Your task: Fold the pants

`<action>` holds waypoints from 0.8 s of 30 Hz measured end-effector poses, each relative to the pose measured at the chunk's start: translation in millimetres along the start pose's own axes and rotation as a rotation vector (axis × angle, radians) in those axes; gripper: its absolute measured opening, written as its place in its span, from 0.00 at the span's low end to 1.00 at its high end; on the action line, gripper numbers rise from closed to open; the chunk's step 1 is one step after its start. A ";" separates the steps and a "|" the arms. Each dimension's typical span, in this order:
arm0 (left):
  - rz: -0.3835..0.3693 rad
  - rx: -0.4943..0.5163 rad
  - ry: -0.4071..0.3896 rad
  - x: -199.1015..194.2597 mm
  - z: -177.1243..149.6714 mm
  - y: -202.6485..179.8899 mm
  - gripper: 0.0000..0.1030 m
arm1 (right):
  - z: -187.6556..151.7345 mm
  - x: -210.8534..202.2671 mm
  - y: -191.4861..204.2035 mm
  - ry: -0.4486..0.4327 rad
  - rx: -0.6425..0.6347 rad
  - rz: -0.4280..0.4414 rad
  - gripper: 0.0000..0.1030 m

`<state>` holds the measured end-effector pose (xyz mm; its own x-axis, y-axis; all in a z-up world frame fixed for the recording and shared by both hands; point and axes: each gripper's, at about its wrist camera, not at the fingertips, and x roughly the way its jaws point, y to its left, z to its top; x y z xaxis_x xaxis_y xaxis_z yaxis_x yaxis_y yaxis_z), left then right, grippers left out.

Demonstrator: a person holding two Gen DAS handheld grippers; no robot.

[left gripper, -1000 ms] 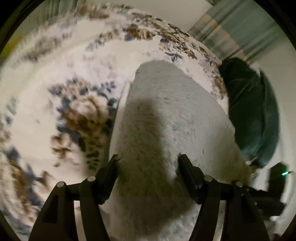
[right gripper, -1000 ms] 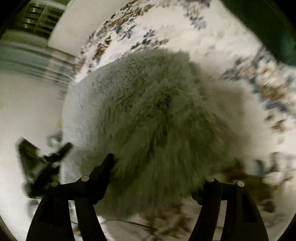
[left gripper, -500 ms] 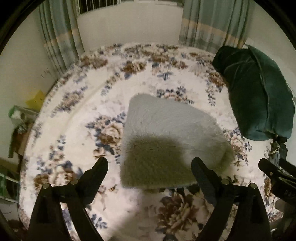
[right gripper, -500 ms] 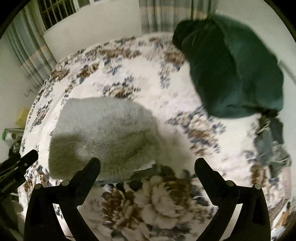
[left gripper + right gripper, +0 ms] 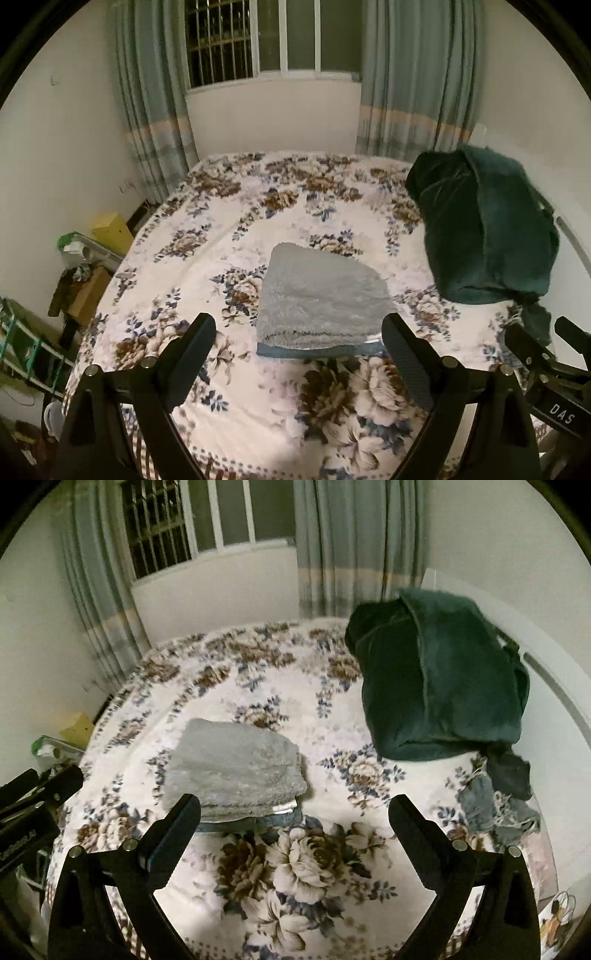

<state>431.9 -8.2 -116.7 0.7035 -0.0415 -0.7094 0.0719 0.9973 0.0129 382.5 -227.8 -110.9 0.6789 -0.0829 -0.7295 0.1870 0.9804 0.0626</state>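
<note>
The grey fleecy pants (image 5: 317, 295) lie folded into a compact stack on the flowered bed cover (image 5: 229, 384), with a blue denim layer showing under the front edge. They also show in the right wrist view (image 5: 236, 768), left of centre. My left gripper (image 5: 299, 332) is open and empty, held back above the bed's near edge, apart from the pants. My right gripper (image 5: 293, 812) is open and empty too, to the right of the stack. The right gripper's body shows at the left wrist view's right edge (image 5: 546, 369).
A dark green bundle of fabric (image 5: 484, 229) lies at the bed's right side, also seen in the right wrist view (image 5: 439, 686). A frayed blue cloth (image 5: 491, 805) lies beside it. Boxes and clutter (image 5: 88, 254) stand left of the bed. Curtains and a window are behind.
Both grippers have pulled back and up from right over the pants to well clear of them. The folded stack has stayed in place on the bed.
</note>
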 end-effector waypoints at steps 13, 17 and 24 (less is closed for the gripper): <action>0.008 -0.039 -0.086 -138.7 -43.9 -16.3 0.89 | -43.9 -194.0 -31.5 -0.132 -0.047 0.048 1.00; 0.015 -0.023 -0.094 -157.9 -51.2 -15.5 0.92 | -55.2 -226.7 -39.2 -0.144 -0.035 0.064 1.00; 0.017 0.007 -0.112 -180.0 -59.8 -16.6 1.00 | -67.2 -260.4 -41.2 -0.174 -0.036 0.050 1.00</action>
<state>261.8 -13.7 -31.3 0.7793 -0.0311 -0.6259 0.0634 0.9976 0.0294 150.3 -234.6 30.7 0.7999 -0.0603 -0.5971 0.1261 0.9896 0.0690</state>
